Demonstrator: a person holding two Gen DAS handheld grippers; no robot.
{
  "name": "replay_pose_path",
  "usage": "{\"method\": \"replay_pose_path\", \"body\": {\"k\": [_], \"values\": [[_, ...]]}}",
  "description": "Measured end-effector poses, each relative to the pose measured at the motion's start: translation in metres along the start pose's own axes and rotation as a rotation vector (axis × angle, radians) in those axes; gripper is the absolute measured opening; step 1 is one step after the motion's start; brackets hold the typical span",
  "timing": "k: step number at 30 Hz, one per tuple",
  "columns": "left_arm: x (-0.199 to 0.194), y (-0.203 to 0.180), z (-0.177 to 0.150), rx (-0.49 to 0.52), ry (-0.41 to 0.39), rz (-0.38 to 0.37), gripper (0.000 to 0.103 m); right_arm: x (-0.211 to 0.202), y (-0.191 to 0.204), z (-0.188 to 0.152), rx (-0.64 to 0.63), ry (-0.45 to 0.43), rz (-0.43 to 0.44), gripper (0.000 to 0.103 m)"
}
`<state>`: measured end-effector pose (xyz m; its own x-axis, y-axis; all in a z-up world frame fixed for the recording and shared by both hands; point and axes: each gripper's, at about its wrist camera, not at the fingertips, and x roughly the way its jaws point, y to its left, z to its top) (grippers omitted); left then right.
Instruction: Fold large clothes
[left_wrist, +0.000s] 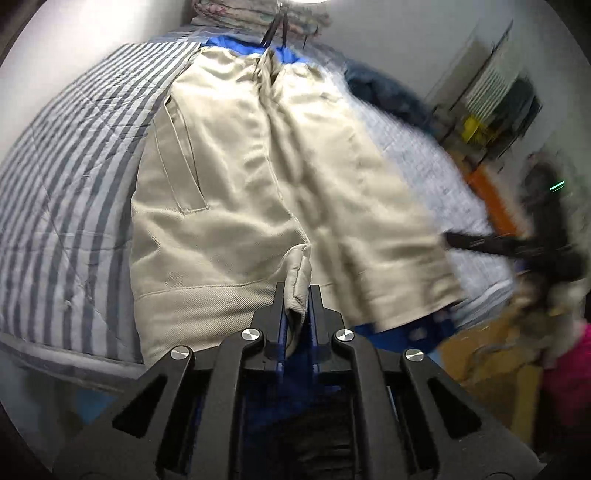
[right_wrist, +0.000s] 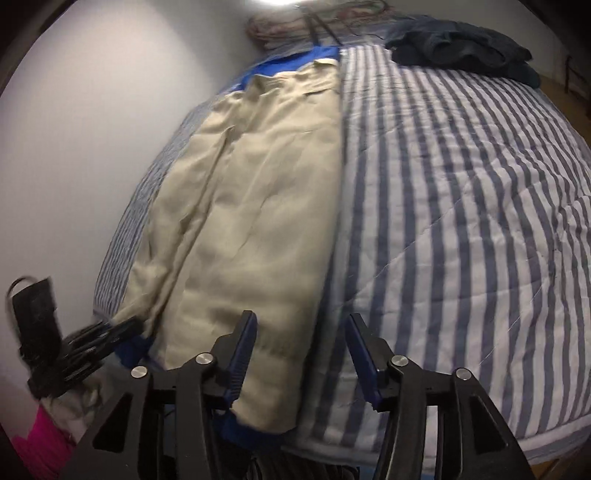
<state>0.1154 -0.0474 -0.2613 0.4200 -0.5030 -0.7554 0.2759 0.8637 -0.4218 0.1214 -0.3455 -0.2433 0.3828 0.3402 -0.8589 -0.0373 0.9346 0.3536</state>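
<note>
Striped bed (right_wrist: 461, 206), beige trousers (left_wrist: 236, 177) lengthwise away from camera, far end blurred, left tool (left_wrist: 296, 295) clamped on hem, right tool (right_wrist: 301, 325) apart.

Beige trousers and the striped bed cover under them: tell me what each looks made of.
The beige trousers look like matte woven cotton twill: fine diagonal ribbing shows near the hem, with stitched pocket seams. The blue-and-white striped bed cover looks like a soft, padded quilted cotton, judging by its stitch lines and puffy surface. The fibres themselves can't be confirmed.
</note>
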Motion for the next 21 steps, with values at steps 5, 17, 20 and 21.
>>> {"method": "replay_pose_path", "body": {"k": [5,17,20,21], "values": [[-0.006,-0.018,-0.001,0.091,-0.022,0.010,0.006,-0.010,0.009,0.026,-0.031,-0.049,0.023,0.050],[0.034,-0.018,-0.007,0.128,0.066,0.077,0.006,0.040,0.090,0.222,-0.182,-0.123,0.153,0.055],[0.038,-0.017,-0.006,0.115,0.070,0.058,0.006,0.073,0.093,0.265,-0.149,-0.124,0.161,0.054],[0.040,-0.016,-0.006,0.110,0.071,0.052,0.006,0.085,0.094,0.276,-0.132,-0.117,0.178,0.052]]}}
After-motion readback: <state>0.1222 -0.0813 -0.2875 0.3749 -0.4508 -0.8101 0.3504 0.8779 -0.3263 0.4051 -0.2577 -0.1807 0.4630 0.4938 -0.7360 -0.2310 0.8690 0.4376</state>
